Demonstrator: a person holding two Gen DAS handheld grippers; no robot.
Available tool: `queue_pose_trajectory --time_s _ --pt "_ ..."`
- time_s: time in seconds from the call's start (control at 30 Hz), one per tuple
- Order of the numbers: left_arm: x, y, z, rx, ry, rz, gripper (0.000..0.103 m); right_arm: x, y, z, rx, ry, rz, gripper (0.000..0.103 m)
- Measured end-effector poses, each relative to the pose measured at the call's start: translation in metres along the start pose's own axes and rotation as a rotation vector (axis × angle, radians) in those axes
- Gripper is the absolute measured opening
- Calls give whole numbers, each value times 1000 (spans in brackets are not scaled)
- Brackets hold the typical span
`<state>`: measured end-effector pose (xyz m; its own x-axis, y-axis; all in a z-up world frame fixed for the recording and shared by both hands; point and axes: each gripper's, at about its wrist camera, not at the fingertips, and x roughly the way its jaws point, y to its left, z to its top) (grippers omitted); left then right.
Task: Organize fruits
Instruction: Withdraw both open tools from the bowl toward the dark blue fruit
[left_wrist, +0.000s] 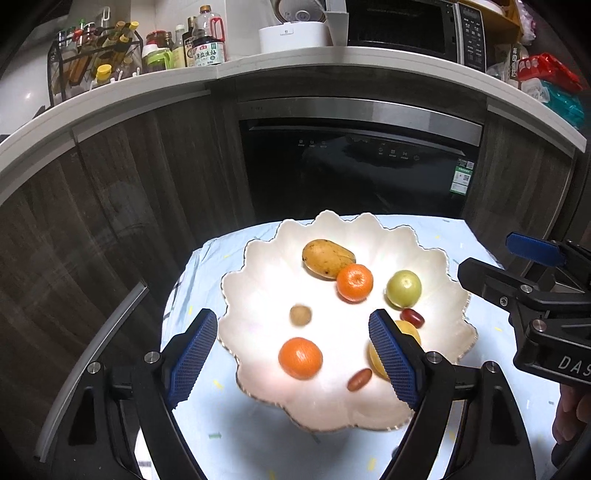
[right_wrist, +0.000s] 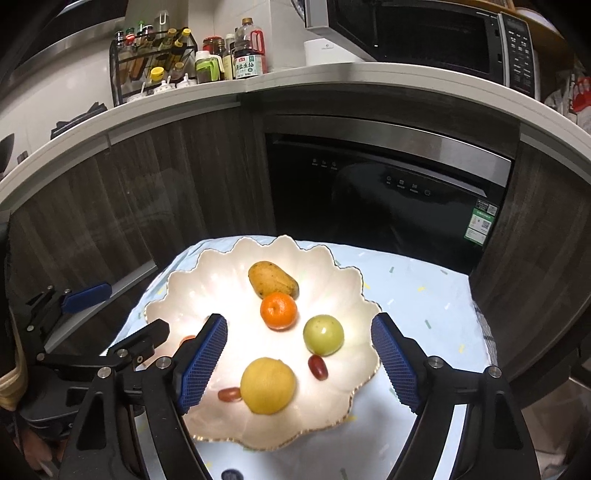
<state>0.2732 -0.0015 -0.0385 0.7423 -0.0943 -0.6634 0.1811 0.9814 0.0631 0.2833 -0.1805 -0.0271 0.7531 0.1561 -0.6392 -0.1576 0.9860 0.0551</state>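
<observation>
Nearest: left gripper (left_wrist: 291, 360) and right gripper (right_wrist: 299, 360), both spread wide and holding nothing, poised above the near rim of the scalloped white dish (left_wrist: 258, 258) on a pale blue cloth (left_wrist: 461, 236) — apparently free after setting fruit down. In the dish: two tangerines (left_wrist: 300, 357), a yellow citrus (right_wrist: 267, 385), red dates (right_wrist: 317, 367), one small brown fruit (left_wrist: 300, 315), a green fruit (right_wrist: 323, 334), a mango (left_wrist: 327, 257) farthest back. Beyond — a dark dishwasher door (left_wrist: 351, 173) under the counter.
</observation>
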Motion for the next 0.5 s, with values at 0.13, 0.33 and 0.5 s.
queue_pose_trajectory --time_s 0.13,0.33,0.5 --pt "-15 -3 -7 3 -8 -6 84 -14 1 -9 8 -5 -8 81" --pt "-32 -8 -20 14 -14 -16 84 -32 -1 -24 18 -9 -35 81" --pt "-41 -12 -28 25 -10 -31 84 -43 -2 -33 20 -10 -45 81"
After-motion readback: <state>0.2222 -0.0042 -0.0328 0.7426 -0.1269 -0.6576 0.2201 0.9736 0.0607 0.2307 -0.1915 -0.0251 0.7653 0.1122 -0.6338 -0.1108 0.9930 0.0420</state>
